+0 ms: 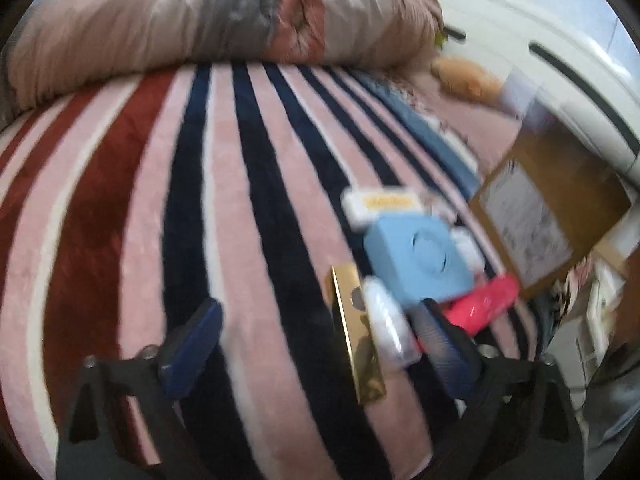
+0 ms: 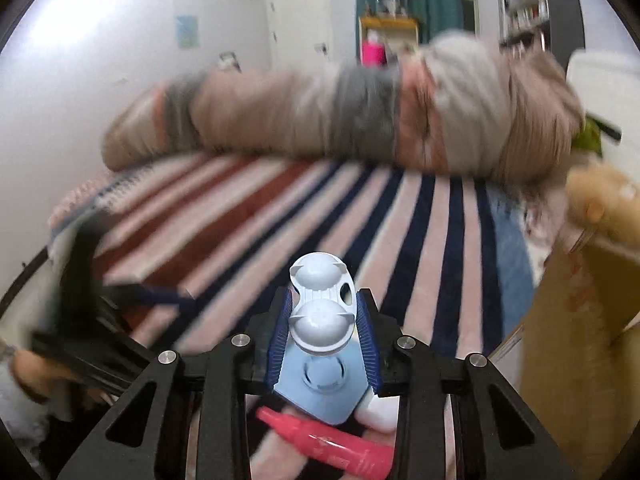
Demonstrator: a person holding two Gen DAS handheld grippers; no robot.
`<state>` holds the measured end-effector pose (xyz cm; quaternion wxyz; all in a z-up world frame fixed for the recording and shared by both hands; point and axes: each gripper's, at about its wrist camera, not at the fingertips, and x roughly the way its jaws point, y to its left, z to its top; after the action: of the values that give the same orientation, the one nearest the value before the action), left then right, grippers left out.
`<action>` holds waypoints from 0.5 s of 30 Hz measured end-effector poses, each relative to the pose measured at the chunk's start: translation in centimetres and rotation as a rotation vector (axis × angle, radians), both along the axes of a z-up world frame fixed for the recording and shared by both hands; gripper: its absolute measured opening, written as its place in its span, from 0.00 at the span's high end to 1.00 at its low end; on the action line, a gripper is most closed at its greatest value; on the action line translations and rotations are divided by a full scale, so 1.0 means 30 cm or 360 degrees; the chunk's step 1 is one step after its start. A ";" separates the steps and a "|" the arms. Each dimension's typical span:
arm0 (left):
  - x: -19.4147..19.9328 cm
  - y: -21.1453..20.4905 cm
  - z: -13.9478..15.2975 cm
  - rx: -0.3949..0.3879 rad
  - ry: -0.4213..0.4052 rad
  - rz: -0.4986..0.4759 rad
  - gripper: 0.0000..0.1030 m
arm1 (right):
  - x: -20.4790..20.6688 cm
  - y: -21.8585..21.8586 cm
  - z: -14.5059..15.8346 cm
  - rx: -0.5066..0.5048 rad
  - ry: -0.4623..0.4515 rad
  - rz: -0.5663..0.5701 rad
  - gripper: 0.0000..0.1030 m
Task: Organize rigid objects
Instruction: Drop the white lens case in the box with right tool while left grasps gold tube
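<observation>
Nearest, the right claw [image 2: 322, 330] is clamped on a pale blue two-domed plastic piece [image 2: 322, 304], lifted above a pink tube [image 2: 328, 446] on the striped bed [image 2: 240, 200], probably to carry it to the cardboard box [image 2: 580, 340] at right. The left claw [image 1: 316, 344] hangs wide and empty, low over the bed. Between its fingers lies a gold bar [image 1: 358, 336], and just beyond (blurred) a light blue box [image 1: 420, 256], with a rolled quilt [image 1: 200, 20] farthest away.

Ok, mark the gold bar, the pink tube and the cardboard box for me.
gold bar [image 1: 357, 336], left wrist view, on its shiny long face.
pink tube [image 2: 332, 446], right wrist view, mid-body, below the gripper.
cardboard box [image 1: 560, 204], left wrist view, on the brown side next to its white label.
</observation>
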<state>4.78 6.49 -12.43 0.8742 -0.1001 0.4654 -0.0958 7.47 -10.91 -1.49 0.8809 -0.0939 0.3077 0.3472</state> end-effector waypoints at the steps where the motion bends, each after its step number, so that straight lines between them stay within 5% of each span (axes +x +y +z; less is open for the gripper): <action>1: 0.000 -0.005 -0.017 -0.0012 0.0034 -0.0024 0.30 | -0.020 -0.022 0.051 0.0031 -0.0045 -0.0003 0.73; 6: -0.020 -0.008 -0.031 -0.0012 0.0027 -0.0078 0.62 | -0.062 -0.167 0.189 0.0114 -0.0131 -0.0122 0.72; 10: -0.022 -0.023 -0.044 -0.0006 0.0043 -0.0134 0.64 | -0.065 -0.322 0.203 0.0046 -0.0172 -0.0322 0.72; 15: 0.012 -0.093 -0.065 0.0194 0.0052 -0.0129 0.69 | -0.016 -0.483 0.148 -0.0033 -0.0042 -0.0528 0.72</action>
<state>5.14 3.69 -14.38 0.8664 -0.0292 0.4882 -0.1008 6.99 -25.41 2.95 0.9290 -0.0553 0.3110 0.1927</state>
